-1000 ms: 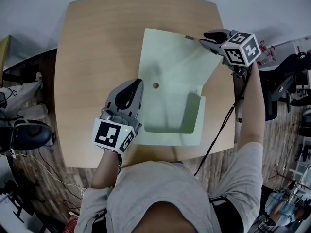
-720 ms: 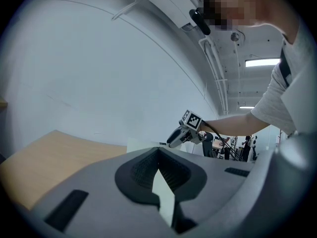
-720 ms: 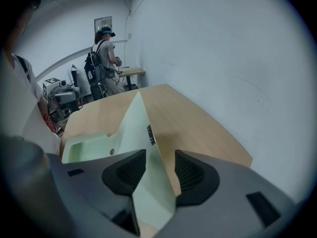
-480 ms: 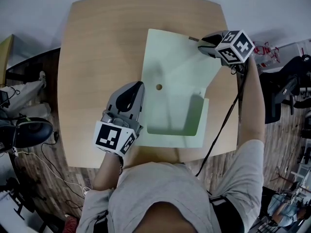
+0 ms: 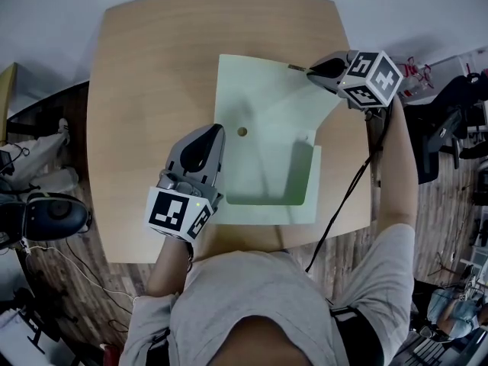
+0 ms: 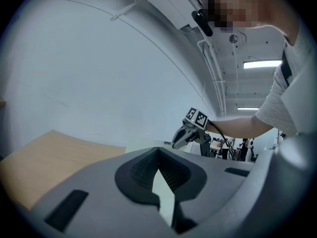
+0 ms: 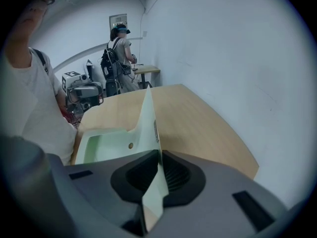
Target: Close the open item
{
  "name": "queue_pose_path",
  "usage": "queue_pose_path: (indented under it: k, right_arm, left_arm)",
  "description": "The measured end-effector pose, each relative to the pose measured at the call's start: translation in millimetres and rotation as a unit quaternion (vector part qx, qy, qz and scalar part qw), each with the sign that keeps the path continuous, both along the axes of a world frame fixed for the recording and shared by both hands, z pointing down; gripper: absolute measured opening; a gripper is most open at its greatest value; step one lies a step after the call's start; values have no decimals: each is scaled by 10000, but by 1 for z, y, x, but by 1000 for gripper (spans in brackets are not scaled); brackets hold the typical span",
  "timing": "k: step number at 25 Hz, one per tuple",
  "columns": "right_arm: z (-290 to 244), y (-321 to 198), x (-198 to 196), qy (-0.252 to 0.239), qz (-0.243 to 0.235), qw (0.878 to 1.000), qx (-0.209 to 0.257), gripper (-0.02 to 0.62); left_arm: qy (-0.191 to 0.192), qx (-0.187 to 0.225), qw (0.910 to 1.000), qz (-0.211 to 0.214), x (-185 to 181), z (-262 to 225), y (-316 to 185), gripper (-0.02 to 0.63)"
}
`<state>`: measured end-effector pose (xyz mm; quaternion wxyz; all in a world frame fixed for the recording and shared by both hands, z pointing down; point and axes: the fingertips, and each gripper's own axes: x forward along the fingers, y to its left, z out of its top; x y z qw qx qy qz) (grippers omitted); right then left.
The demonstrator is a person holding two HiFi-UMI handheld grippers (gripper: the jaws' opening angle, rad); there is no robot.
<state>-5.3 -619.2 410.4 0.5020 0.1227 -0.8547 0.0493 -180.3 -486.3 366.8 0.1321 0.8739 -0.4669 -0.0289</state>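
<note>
A pale green plastic folder [image 5: 259, 204] is laid open on the light wooden, round-cornered counter [image 5: 152, 67], toward the counter's right and near side. Its shallow pocket [image 5: 267, 178] is nearest the counter's near edge. The folder's thin cover flap [image 5: 305, 109] is raised at a slant over the counter's far right part.

The right tool [image 5: 309, 70] has just been closing. Its jaws are now pinched on the flap's far corner, and the sheet is seen between the pads. The left tool [image 5: 214, 133] is clamped on the folder's left edge, about the middle of the counter, so the base is judged to be pinned there.

Several failures can be foreseen:

- **Slipping:** only a corner of a thin, smooth sheet is gripped, so it could be pulled out of the pads as the flap is swung over, and the flap would drop back open.
- **Dragging:** if the flap is pulled along the counter instead of being turned about its crease, the folder could be dragged toward the counter's right edge or twisted out of the left tool.
- **Buckling:** a flap carried by one corner could be bent or creased.
- **Blocking:** the flap may be brought down on the left tool, and the folder would be left partly open.
- **Skewed landing:** the small round hole [image 5: 242, 132] in the base might not be met squarely.
</note>
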Motion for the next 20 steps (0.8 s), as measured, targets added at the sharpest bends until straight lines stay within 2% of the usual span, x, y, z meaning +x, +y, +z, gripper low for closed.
queue_pose_path:
  k: [13, 20]
  right_arm:
    - [-26, 117, 2, -55, -341, 9987, 362, 18]
    - [-22, 179, 9, -149, -282, 9977, 603, 20]
  left_arm:
    - [36, 162, 9997, -155, -6, -19, 31, 12]
    - [34, 179, 9997, -162, -1, -26, 54, 12]
